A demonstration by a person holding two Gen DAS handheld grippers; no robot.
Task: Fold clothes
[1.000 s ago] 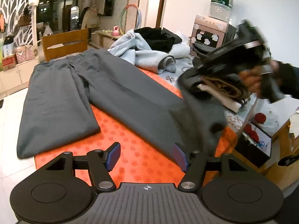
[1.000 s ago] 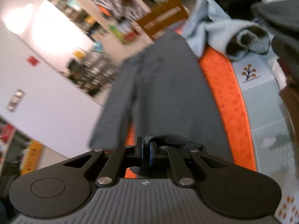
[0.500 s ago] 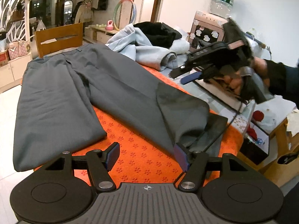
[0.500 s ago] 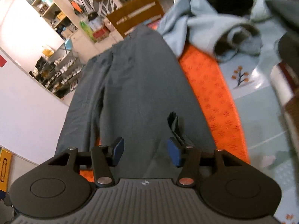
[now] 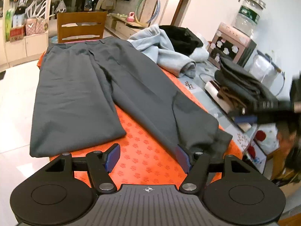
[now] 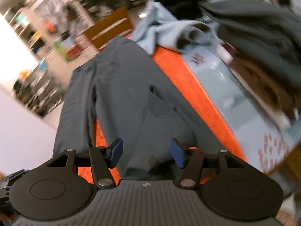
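Grey trousers [image 5: 105, 86] lie along the orange table [image 5: 143, 162], right cuff rumpled at its near edge. Left gripper [image 5: 148, 158] and right gripper [image 6: 145, 153] gape empty; pinch hems squarely.

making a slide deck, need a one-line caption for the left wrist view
Open left gripper above grey trousers spread on an orange tablecloth, one hem folded back.
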